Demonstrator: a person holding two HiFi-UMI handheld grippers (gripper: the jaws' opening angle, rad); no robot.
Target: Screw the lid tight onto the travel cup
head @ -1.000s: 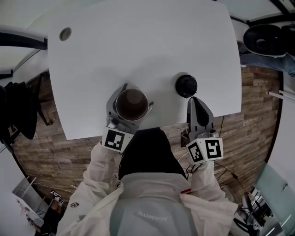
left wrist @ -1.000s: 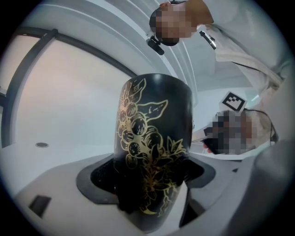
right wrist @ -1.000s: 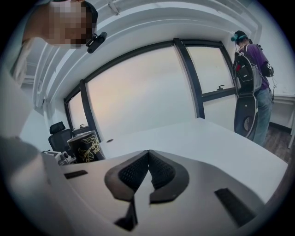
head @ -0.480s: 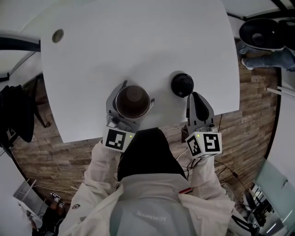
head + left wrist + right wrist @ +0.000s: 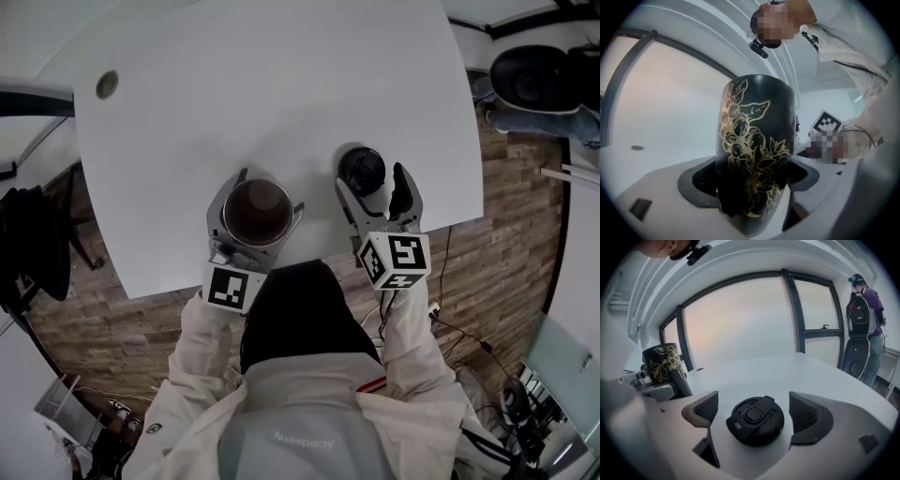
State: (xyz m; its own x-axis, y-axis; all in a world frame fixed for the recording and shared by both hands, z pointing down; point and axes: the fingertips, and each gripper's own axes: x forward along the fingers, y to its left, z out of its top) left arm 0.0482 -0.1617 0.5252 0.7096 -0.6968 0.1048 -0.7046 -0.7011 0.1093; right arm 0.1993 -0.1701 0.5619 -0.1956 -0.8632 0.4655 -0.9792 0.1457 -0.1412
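The lid (image 5: 362,170) lies flat on the white bench (image 5: 281,94), top side up, at 2 o'clock from the travel cup (image 5: 257,212) and well apart from it. It is not yet on the cup.

Change of state:
- The right tool (image 5: 372,178) stood short of the lid a second ago, at its 5 o'clock, with its jaws together. It has since advanced and dropped to lid level.
- Its jaws have just been opening and now stand wide. The lid sits between them.
- In the right gripper view a bare gap shows between the lid (image 5: 755,419) and each pad, so the right tool (image 5: 754,409) is released and touches nothing.
- The left tool (image 5: 267,192) has kept its place. In the left gripper view it (image 5: 752,180) is clenched on the lower body of the cup (image 5: 757,150), and the cup stands upright.

Meaning for the task: the pick-up of the lid appears to be the step in hand. Closing on the lid, carrying it to the cup mouth and turning it down all remain.

Appearance:
- Lid: round, black and matt, with a raised centre button and a flip latch across the top.
- Cup: black wall with a gold pattern of berries and leaves, and an open mouth. It stands near the bench edge at 6 o'clock.
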